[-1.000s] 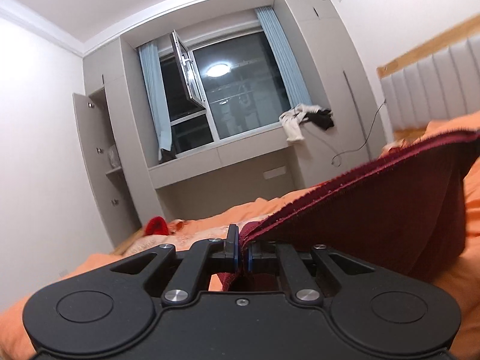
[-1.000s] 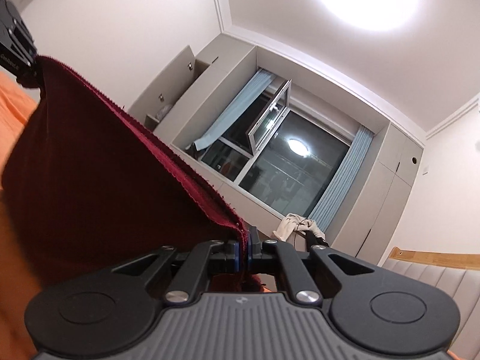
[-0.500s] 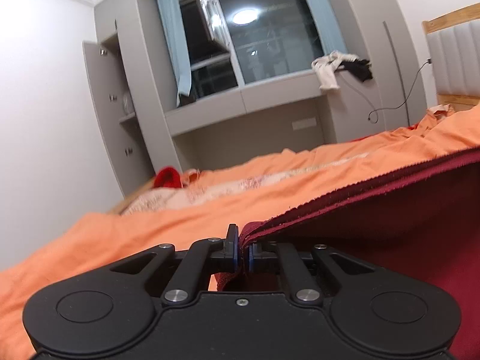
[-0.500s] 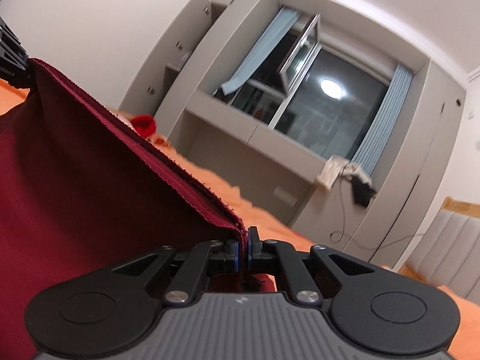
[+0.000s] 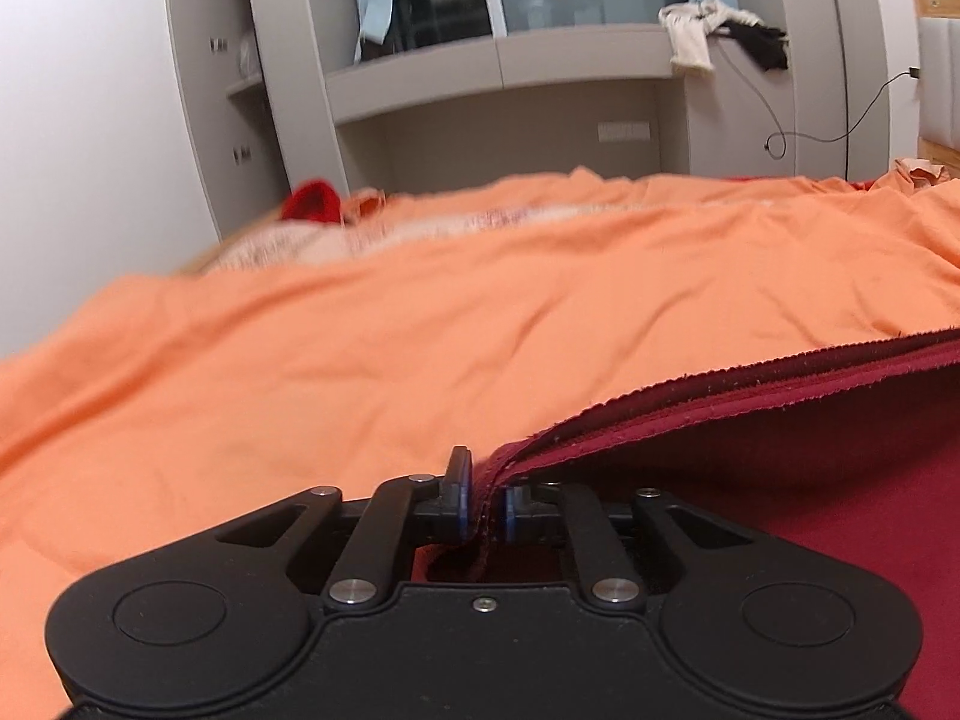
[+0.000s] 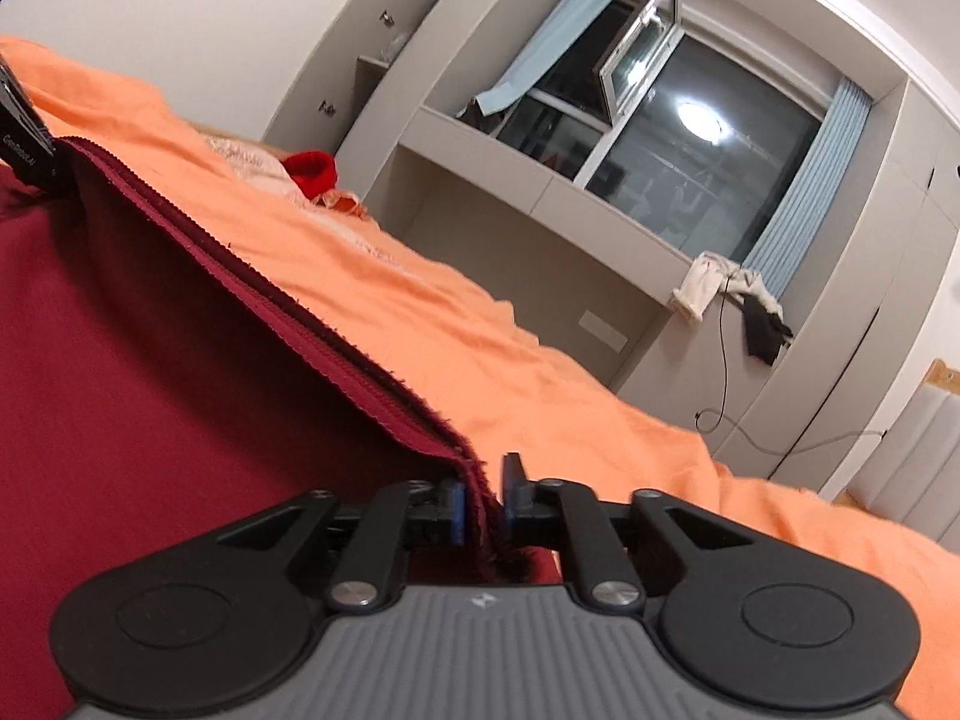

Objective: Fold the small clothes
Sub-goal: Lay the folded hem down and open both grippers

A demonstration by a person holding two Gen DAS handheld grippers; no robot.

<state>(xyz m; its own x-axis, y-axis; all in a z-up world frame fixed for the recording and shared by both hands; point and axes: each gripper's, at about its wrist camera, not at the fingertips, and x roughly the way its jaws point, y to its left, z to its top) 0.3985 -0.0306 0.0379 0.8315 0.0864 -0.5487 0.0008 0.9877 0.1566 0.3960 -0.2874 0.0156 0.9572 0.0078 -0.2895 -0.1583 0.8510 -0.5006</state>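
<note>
A dark red cloth (image 5: 780, 468) lies low over the orange bedsheet (image 5: 420, 330), with its hemmed edges doubled up. My left gripper (image 5: 485, 507) holds one corner of the cloth, its jaws a narrow gap apart with the fabric between them. My right gripper (image 6: 483, 504) holds the other corner of the dark red cloth (image 6: 150, 390) in the same way, jaws slightly parted. The left gripper's body (image 6: 24, 144) shows at the far left of the right wrist view, at the far end of the cloth edge.
A small red garment (image 5: 309, 201) lies at the far side of the bed, also in the right wrist view (image 6: 309, 171). Grey cupboards and a window ledge (image 5: 498, 66) with draped clothes (image 5: 696, 30) stand beyond. A padded headboard (image 6: 900, 450) is at the right.
Both grippers have come down and tilted forward, bringing the raised cloth down onto the bed. Both pairs of jaws have parted slightly around the corners.
</note>
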